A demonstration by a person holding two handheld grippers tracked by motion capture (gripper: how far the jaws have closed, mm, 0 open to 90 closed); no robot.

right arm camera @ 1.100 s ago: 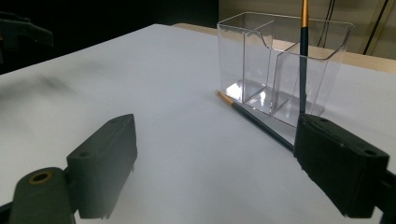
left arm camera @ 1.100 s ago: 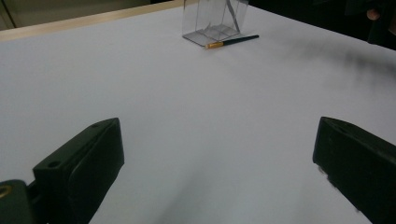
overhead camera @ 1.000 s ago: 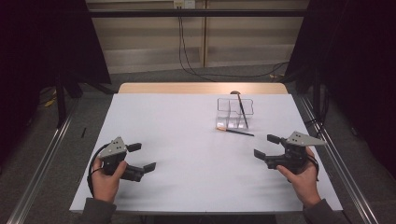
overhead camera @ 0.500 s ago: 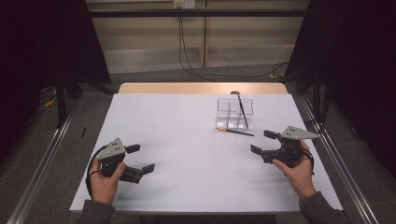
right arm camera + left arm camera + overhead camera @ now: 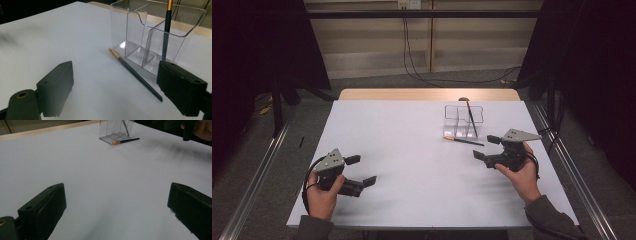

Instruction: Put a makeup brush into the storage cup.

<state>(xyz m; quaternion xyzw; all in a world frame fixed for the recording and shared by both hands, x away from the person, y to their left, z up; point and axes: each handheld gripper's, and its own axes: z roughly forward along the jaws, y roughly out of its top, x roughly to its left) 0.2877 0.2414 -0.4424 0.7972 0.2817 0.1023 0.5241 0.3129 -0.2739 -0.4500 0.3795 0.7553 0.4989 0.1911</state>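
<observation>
Holding my right gripper (image 5: 486,147) low over the white bench (image 5: 412,145), I have its two black fingers (image 5: 56,86) spread wide with nothing between them. They point toward the slim dark brush with a gold ferrule (image 5: 135,72), which lies flat on the bench just ahead of them, its gold end angled away from me. That brush rests just beside the front wall of the clear plastic organiser with several compartments (image 5: 140,32); I cannot tell whether the two touch. A second dark-handled brush with a gold band (image 5: 166,30) stands leaning in one of the organiser's right-hand compartments, as the right gripper view shows it.

My left gripper (image 5: 361,170) sits well apart from all this, near the front left corner of the bench, its fingers (image 5: 47,206) also wide and empty. From the left gripper view the organiser (image 5: 116,130) and the lying brush (image 5: 125,141) appear far off across bare white surface. In the high view the organiser (image 5: 462,120) stands toward the far right of the bench, with my right hand (image 5: 519,170) near it.
</observation>
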